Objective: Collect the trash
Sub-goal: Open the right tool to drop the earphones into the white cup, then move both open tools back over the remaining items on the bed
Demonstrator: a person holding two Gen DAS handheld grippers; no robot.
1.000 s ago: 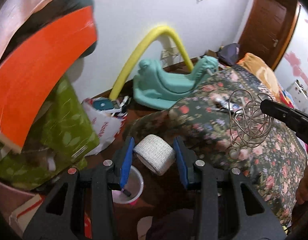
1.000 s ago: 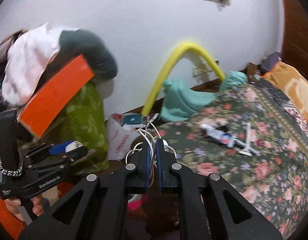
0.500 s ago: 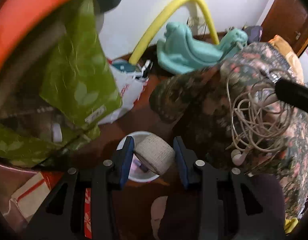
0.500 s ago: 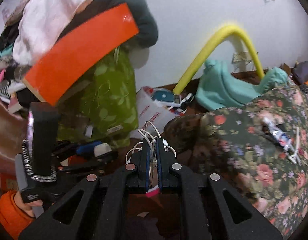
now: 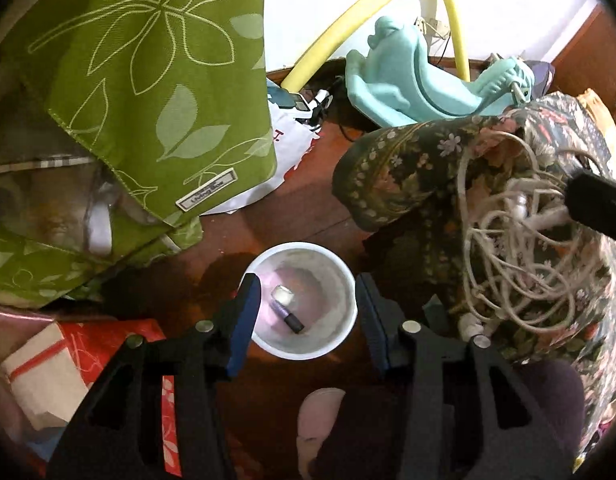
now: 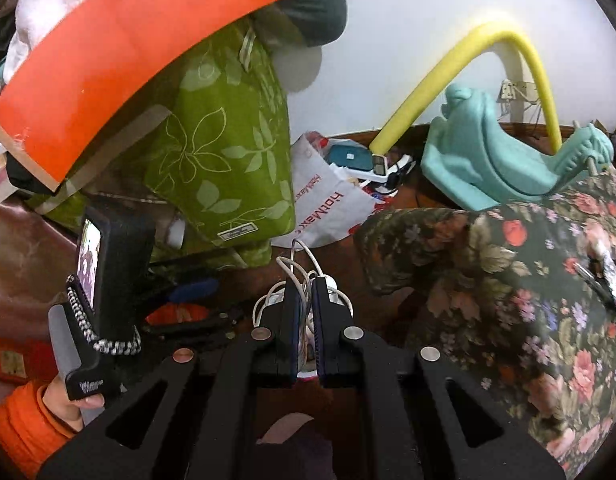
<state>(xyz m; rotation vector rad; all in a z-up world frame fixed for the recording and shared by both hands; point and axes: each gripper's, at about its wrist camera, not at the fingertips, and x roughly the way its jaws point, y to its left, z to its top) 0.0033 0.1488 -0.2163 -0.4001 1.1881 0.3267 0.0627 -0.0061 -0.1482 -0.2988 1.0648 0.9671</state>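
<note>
My left gripper points steeply down over the white bin on the floor, just off the corner of the floral-covered bed. Its fingers are spreading apart with nothing between them. Inside the bin lie a small purple tube and a pale scrap. My right gripper has its fingers pressed together, pinching the tangled white cable, which hangs beside the bed corner.
</note>
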